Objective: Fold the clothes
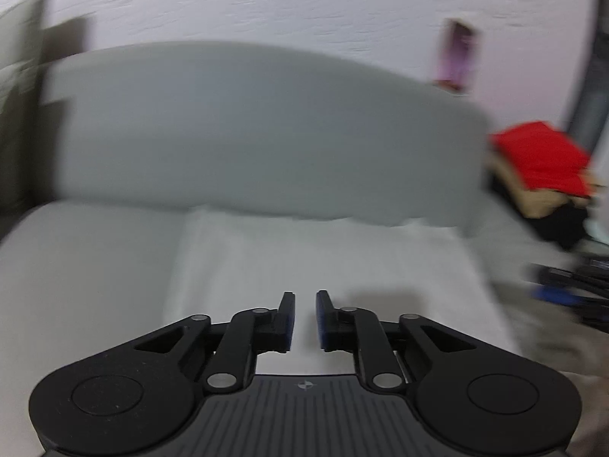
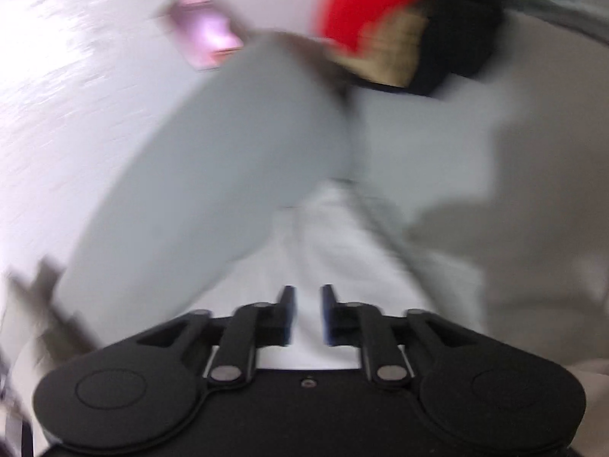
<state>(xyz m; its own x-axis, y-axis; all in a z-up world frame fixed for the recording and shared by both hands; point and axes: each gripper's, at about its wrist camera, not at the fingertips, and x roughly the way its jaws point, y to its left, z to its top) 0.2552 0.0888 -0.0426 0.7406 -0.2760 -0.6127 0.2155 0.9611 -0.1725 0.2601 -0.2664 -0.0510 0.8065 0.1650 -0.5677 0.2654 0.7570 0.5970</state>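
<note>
A white garment [image 1: 323,259] lies spread flat on the grey sofa seat, reaching up to the backrest. My left gripper [image 1: 305,297] hovers over its near part, open by a narrow gap, with nothing between the blue-padded fingers [image 1: 322,320]. In the right wrist view the same white garment [image 2: 335,251] runs away toward the backrest, with a seamed edge on its right side. My right gripper [image 2: 307,291] stands open above it, and only the cloth below shows through the gap. Both views are blurred by motion.
The grey sofa backrest [image 1: 266,133] rises behind the garment. A stack of folded clothes, red on top [image 1: 540,156] over tan and black, sits at the sofa's right end; it appears as a red stack [image 2: 365,3] in the right wrist view. A pink-lit screen [image 1: 458,57] stands against the white wall.
</note>
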